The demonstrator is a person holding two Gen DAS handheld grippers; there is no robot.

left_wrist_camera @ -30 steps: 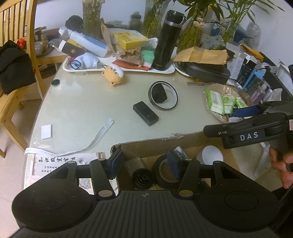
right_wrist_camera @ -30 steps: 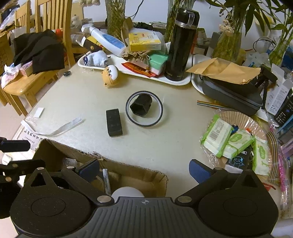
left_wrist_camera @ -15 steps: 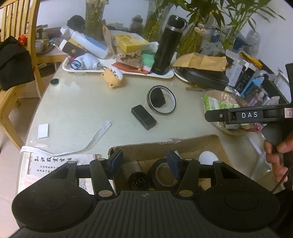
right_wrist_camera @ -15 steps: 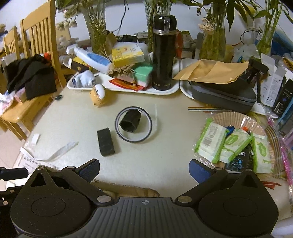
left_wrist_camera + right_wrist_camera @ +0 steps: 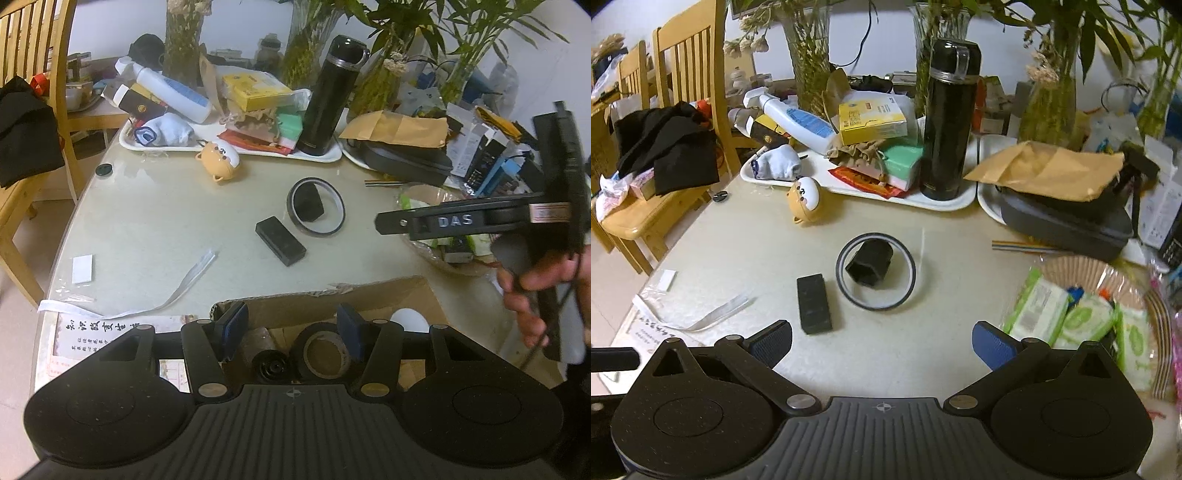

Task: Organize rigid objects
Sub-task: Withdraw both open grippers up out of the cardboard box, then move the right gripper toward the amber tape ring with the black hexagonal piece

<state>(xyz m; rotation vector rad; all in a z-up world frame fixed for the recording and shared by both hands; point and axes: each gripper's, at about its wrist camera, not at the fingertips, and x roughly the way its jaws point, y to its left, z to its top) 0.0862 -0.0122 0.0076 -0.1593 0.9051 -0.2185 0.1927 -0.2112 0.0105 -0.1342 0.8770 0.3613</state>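
Presently, left wrist view: left gripper (image 5: 291, 328) hangs over the cardboard box (image 5: 369, 299) at the table's near edge, jaws parted, nothing gripped; a tape roll (image 5: 327, 356) lies in the box beneath.

Right wrist view: right gripper (image 5: 881, 341) spread wide, empty, above bare table (image 5: 746, 243). Black block (image 5: 813, 303) lies mid-table beside a thin ring (image 5: 875, 276) encircling a hex piece (image 5: 870, 262).
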